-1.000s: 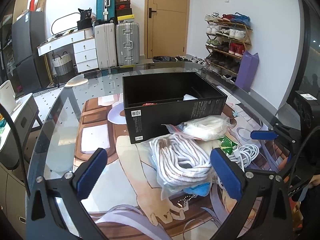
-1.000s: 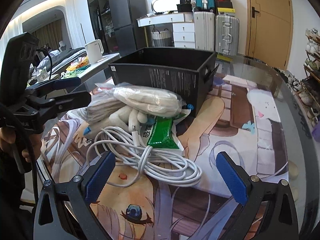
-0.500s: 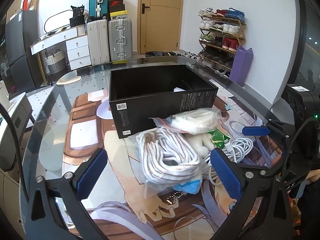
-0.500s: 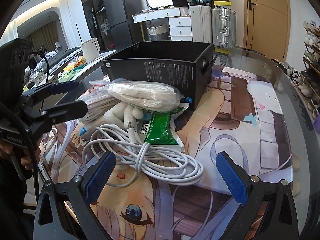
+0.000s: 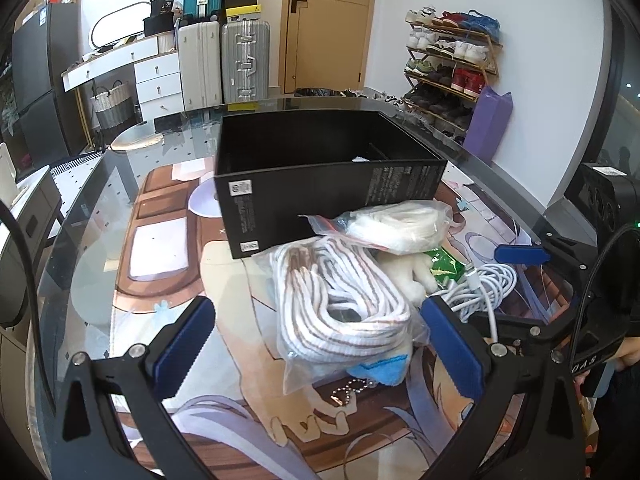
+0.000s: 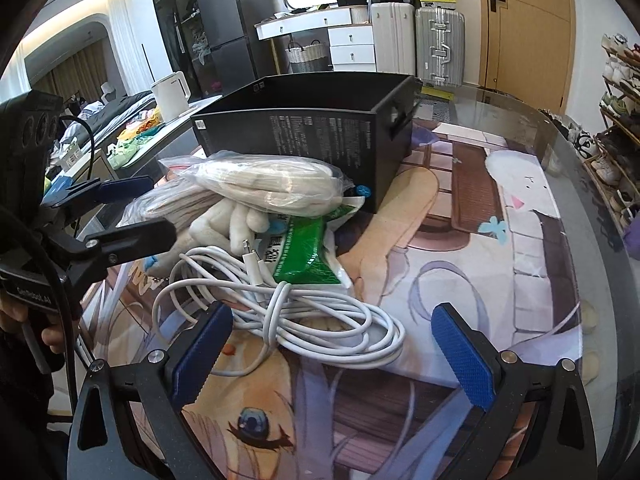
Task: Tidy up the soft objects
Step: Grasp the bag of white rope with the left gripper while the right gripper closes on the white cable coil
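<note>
Over the last second the left gripper [image 5: 318, 346] has crept nearer the bagged striped rope [image 5: 340, 300], jaws wide around it and empty like the right gripper [image 6: 332, 350] over the white cable [image 6: 304, 316], so nothing has seemingly entered the black box [image 5: 320, 184] just behind the pile.

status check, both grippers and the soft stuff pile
Left gripper open, bagged striped rope between its fingers. Right gripper open over the white cable. Nothing held. Black box behind pile, nearly empty.
</note>
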Available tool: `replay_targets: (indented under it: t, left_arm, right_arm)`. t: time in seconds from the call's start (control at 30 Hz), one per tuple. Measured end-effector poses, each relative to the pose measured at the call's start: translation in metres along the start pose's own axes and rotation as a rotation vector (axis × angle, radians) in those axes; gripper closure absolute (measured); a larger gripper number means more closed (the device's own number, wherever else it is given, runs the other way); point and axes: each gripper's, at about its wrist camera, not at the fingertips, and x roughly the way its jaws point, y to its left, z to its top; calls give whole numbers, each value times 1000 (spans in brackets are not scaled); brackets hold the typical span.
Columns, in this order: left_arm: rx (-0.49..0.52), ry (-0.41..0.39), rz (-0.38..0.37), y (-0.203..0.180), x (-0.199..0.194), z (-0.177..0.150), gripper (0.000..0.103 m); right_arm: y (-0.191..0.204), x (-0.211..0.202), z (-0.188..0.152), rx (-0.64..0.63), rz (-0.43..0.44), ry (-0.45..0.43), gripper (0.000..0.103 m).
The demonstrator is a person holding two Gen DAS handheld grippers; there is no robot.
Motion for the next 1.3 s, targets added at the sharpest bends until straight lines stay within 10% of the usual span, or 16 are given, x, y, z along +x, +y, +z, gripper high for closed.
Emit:
replay_targets:
  t: [0.33,0.7,1.3]
  left_arm:
    - [-77,6,-23,10,8,-2,2]
    - [-101,38,-60,15,12,-7,52]
    - [-63,17,-36,9,1,-4,60]
  right_arm:
    - [-2,0,-1,8,-6,-4,1]
    - [-2,-5,-2,21,27,-20,16]
    - [2,-13,-3,-20,29,-53,27]
